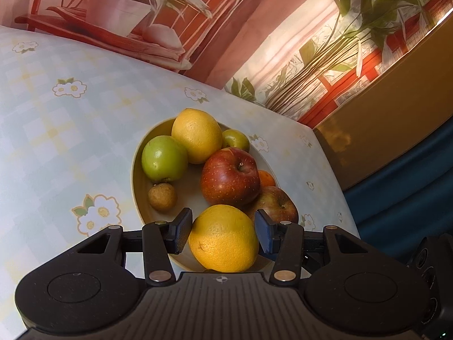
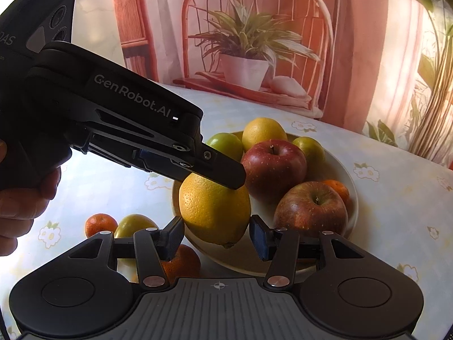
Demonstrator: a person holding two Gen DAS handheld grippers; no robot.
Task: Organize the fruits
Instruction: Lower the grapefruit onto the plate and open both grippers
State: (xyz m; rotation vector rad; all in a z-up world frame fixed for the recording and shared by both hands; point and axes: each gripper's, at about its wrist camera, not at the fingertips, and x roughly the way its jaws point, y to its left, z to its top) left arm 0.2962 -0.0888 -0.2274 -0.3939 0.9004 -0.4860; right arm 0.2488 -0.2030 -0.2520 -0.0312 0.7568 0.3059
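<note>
Nearest the lens, the left gripper (image 1: 223, 231) is closed partway on a yellow orange (image 1: 223, 246), its underside hidden by the tool's body. The right gripper (image 2: 216, 236) brackets the same orange, partly open; contact is unclear. Beyond, the bowl (image 1: 136, 170) holds apples, and a tangerine (image 1: 266, 178) shows only half behind them. A hand (image 2: 17, 212) is cut off at the frame's edge.

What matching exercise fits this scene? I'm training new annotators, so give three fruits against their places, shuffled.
Fruits:
1. nearest orange
2. small brown fruit
3. leftmost tangerine

Places:
A. on the tablecloth, off the plate
B. in the left gripper
C. on the plate, by the green apple

Pairs: 1-B, 2-C, 3-A
</note>
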